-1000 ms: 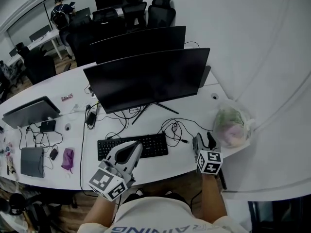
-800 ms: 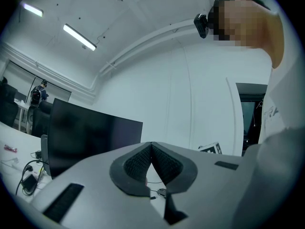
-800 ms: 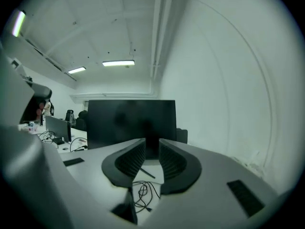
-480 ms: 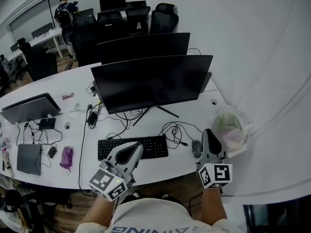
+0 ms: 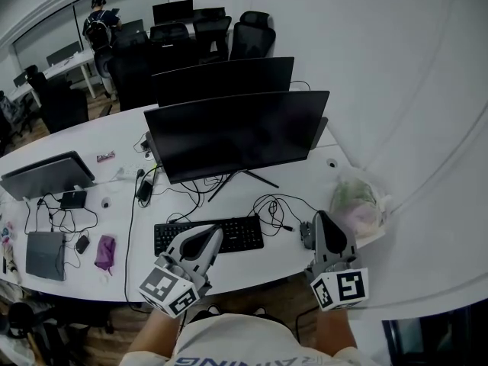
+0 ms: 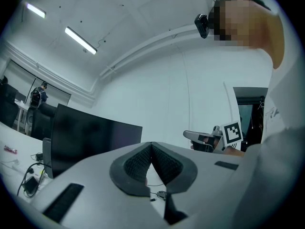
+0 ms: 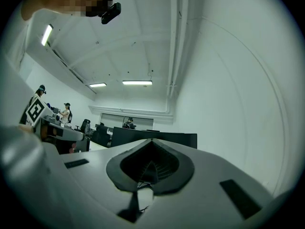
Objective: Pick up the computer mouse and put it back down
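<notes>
Plainly, the right gripper is shut tight: in its own view the two jaws meet along a single seam with nothing pinched between them, so this claw has hold of nothing. In the head view it hangs over the near edge of the white desk, with its marker cube toward the person and its tip pointing to twelve o'clock. The computer mouse lies on the desk at that gripper's nine o'clock, just beside it. It shows as a small dark shape partly overlapped by the gripper's body, and from above I cannot tell whether the two touch. A looped black cable lies at eleven o'clock from the mouse, and the black keyboard lies at the mouse's nine o'clock, a little apart from it. A crumpled plastic bag sits at one o'clock from the right gripper, near the desk's corner. The left gripper hovers over the keyboard's near edge, pointing toward one o'clock. Its own view shows its jaws pressed together and empty too, with only a sliver of desk and cable visible below the seam. The big dark monitor stands at twelve o'clock beyond the keyboard.
</notes>
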Action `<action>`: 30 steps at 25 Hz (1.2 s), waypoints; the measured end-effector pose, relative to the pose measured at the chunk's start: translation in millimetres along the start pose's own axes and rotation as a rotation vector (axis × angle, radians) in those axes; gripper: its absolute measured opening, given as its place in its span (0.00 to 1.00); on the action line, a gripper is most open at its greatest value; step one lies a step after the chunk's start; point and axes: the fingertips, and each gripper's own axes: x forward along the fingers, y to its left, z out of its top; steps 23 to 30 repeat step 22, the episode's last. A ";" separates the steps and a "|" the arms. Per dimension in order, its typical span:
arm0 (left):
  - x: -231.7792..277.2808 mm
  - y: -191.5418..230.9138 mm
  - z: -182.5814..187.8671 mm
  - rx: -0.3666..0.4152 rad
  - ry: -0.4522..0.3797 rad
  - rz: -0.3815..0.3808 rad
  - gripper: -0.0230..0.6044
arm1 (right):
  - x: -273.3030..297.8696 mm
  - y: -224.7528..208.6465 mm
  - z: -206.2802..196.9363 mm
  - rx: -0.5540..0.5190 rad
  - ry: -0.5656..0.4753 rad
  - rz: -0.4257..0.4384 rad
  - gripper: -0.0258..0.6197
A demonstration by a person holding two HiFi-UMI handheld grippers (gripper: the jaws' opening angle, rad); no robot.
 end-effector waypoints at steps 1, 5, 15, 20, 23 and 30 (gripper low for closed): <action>-0.4 -0.2 0.2 0.000 -0.001 -0.002 0.04 | -1.0 0.4 0.0 0.002 0.000 -0.001 0.07; -1.6 0.1 2.1 0.005 -0.004 -0.008 0.04 | -0.8 2.6 -0.5 -0.010 0.011 0.002 0.07; -4.6 0.9 4.2 0.007 -0.008 -0.006 0.04 | 0.7 5.6 -4.8 0.003 0.027 0.007 0.07; -4.6 0.0 3.6 0.006 -0.010 -0.014 0.04 | -0.8 4.9 -6.2 -0.001 0.027 0.009 0.07; -4.0 -1.0 2.6 0.006 -0.008 -0.017 0.04 | -1.0 4.6 -6.6 0.002 0.027 0.010 0.07; -4.0 -1.0 2.6 0.006 -0.008 -0.017 0.04 | -1.0 4.6 -6.6 0.002 0.027 0.010 0.07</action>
